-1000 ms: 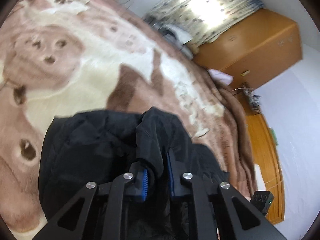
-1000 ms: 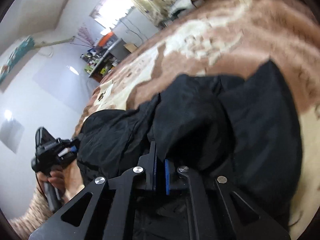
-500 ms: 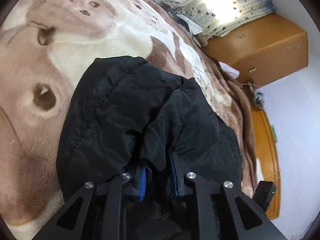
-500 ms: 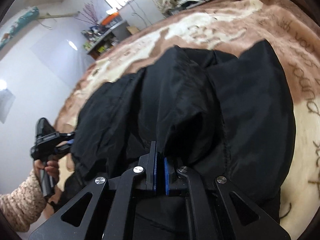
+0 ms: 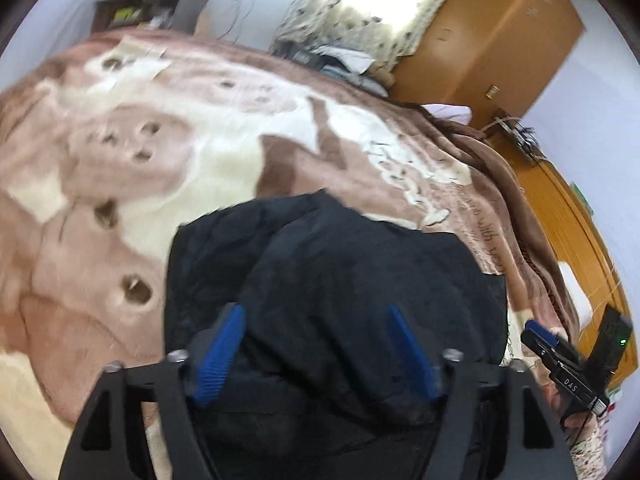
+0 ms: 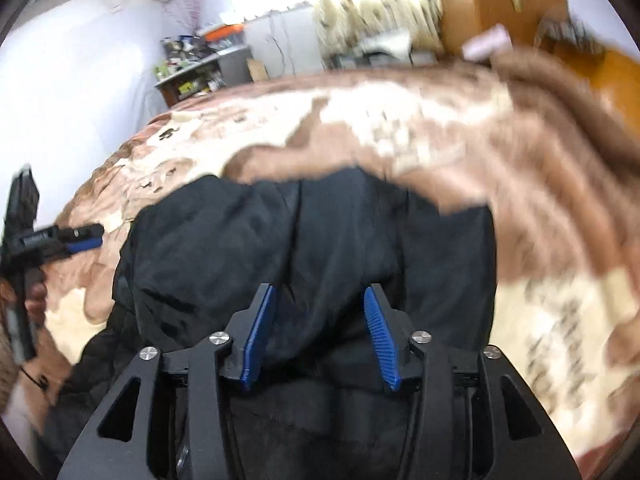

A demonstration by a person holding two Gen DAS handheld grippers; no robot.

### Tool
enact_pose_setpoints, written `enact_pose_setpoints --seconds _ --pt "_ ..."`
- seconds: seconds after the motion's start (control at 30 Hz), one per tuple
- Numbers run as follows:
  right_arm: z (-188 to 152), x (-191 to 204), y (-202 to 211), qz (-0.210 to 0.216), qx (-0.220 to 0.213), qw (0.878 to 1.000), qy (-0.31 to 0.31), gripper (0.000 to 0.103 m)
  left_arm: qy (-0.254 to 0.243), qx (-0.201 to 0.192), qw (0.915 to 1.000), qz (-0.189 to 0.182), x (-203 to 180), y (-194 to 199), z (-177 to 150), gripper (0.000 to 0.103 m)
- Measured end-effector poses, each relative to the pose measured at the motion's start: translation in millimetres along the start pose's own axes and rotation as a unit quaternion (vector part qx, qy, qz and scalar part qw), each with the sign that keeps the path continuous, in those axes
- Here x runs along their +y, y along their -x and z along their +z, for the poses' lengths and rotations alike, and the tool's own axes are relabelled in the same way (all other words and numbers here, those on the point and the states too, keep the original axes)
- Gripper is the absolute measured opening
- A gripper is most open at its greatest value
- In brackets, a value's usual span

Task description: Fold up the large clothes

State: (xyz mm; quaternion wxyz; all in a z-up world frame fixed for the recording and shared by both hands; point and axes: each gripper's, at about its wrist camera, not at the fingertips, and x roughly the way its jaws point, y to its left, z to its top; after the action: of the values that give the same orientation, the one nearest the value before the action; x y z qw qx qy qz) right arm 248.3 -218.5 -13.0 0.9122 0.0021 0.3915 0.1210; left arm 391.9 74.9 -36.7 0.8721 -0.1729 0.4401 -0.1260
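Observation:
A black padded jacket (image 5: pixel 360 280) lies folded over on a brown and cream blanket (image 5: pixel 180 152); the right wrist view shows the same jacket (image 6: pixel 340 248) on the blanket (image 6: pixel 540 240). My left gripper (image 5: pixel 316 320) hovers over its near part with the jaws opening, blue pads (image 5: pixel 224 352) wide apart and off the cloth. My right gripper (image 6: pixel 320 294) is over the jacket too, jaws opening, pads (image 6: pixel 378 336) clear of the fabric. Each gripper shows at the edge of the other's view, the right gripper (image 5: pixel 536 328) and the left gripper (image 6: pixel 86 242).
An orange wooden wardrobe (image 5: pixel 480 40) and a curtained window (image 5: pixel 360 4) stand beyond the bed. Cluttered shelves (image 6: pixel 192 64) line the far wall. A person's hand (image 6: pixel 36 300) holds the left gripper at the bed's side.
Both grippers held folds of the black jacket before; now both have let go and their jaws stand apart. Both pulled back and up, and the jacket lies on the blanket.

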Motion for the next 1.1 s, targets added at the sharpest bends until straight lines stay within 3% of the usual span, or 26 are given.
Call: enact_pose_setpoints --seconds 0.1,0.23,0.37,0.47,0.6,0.9,0.97,1.03,1.1 --pt "4.1 28.3 -12.3 0.001 -0.004 0.998 0.055 0.050 -0.033 0.009 0.9994 0.001 -30.9 -18.2 0.7 0.077" --pt "-2.2 45.4 -41.6 0.032 0.018 0.998 0.060 0.050 -0.084 0.061 0.9931 0.054 -54.9 -57.4 -11.5 0.077" --pt "-17.4 49.9 -78.0 0.038 0.058 0.996 0.059 0.050 -0.123 0.088 0.9832 0.102 -48.0 -89.5 -33.2 0.077" --pt "-35.1 42.2 -98.9 0.034 0.088 0.994 0.057 0.050 -0.121 0.098 0.9832 0.094 -34.9 -101.4 -38.6 0.079" --pt "-48.7 44.3 -111.3 0.030 0.085 0.991 0.099 0.050 -0.130 0.117 0.9801 0.095 -27.9 -116.9 -42.4 0.080" --pt "-47.7 40.2 -117.1 0.029 0.112 0.989 0.096 0.050 -0.127 0.102 0.9810 0.105 -29.3 -116.6 -49.8 0.080" --pt "-38.8 41.5 -102.7 0.020 0.098 0.990 0.099 0.050 -0.132 0.095 0.9810 0.106 -32.8 -107.0 -46.5 0.080" --pt "-32.7 36.2 -83.2 0.007 0.056 0.995 0.084 0.050 -0.131 0.074 0.9822 0.112 -32.5 -93.1 -42.0 0.080" --pt "-25.3 22.1 -65.4 0.001 0.018 0.999 0.042 0.050 -0.134 0.054 0.9798 0.138 -31.8 -84.3 -37.6 0.080"
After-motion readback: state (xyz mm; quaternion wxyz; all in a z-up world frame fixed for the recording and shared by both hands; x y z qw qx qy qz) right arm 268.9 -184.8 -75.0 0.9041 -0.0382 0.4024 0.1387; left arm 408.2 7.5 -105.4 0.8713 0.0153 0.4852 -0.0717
